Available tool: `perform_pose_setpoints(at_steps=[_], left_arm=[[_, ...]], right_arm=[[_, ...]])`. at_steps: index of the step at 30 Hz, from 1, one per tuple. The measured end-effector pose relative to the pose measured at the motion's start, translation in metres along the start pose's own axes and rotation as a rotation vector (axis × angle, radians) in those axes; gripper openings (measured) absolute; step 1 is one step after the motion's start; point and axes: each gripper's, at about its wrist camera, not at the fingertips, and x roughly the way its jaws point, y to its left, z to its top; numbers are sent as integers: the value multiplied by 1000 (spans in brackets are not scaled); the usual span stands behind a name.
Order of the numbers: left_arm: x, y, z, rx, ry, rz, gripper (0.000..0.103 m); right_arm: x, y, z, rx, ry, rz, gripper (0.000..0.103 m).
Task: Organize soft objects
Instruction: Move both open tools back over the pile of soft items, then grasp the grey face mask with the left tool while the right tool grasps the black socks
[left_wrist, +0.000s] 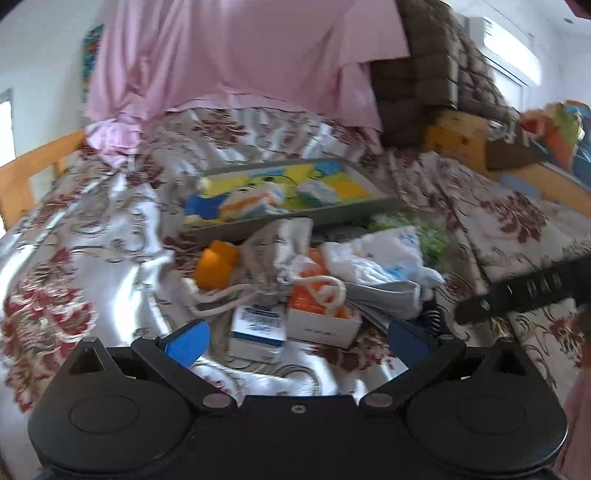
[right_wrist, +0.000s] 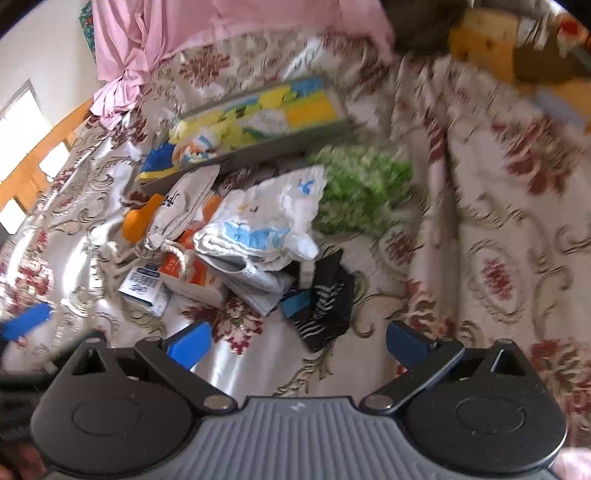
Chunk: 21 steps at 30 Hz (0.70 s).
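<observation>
Both views blurry, motion smear. Left tongs (left_wrist: 297, 341) spread apart, nothing between them, hovering low over the bed (left_wrist: 92, 236) in front of the clutter pile. Right tongs (right_wrist: 297, 345) also spread wide and holding nothing, above the floral bedspread with the dark striped socks (right_wrist: 325, 306) just ahead of them. Grey tray (left_wrist: 354, 214) sits further back on the bed and already has some soft stuff in it: yellow, blue and green cloth-like pieces plus a white-orange bundle (left_wrist: 251, 201) near its front edge; exact items too smeared to name. Still loose outside the tray: white-and-blue towel (right_wrist: 258, 229) on top of the pile, green fluffy cloth (right_wrist: 362, 184) just beside it and near the tray's front wall, drawstring pouch (right_wrist: 184, 210) with its rope, orange soft piece (left_wrist: 214, 267), a grey folded cloth (left_wrist: 384, 295) under the towel, and the socks. Two small cartons also in the heap, blue-white box (left_wrist: 258, 328) and orange-white box (left_wrist: 321, 317), touching each other; probably not soft items, so likely left alone. Judgement: task partly done, tray partly filled, maybe half or less; several soft things remain on the bedspread. Neither hand has a grasp yet; socks look like the nearest pick for the right.
</observation>
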Motion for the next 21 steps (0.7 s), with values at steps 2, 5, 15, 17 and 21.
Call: perform_pose_setpoints(at_steps=[2, 5, 15, 17, 21], left_arm=[[13, -3, 2, -2, 22, -49, 102], [34, -2, 4, -62, 66, -100, 102], [78, 3, -2, -265, 135, -261, 102], [83, 3, -3, -305, 139, -294, 102], [98, 0, -4, -362, 157, -351, 102]], right_arm=[[9, -10, 13, -5, 49, 80, 103], [19, -14, 35, -116, 66, 19, 103], [57, -15, 50, -517, 184, -10, 103], [65, -14, 46, -554, 198, 29, 103], [81, -11, 40, -595, 220, 86, 103]])
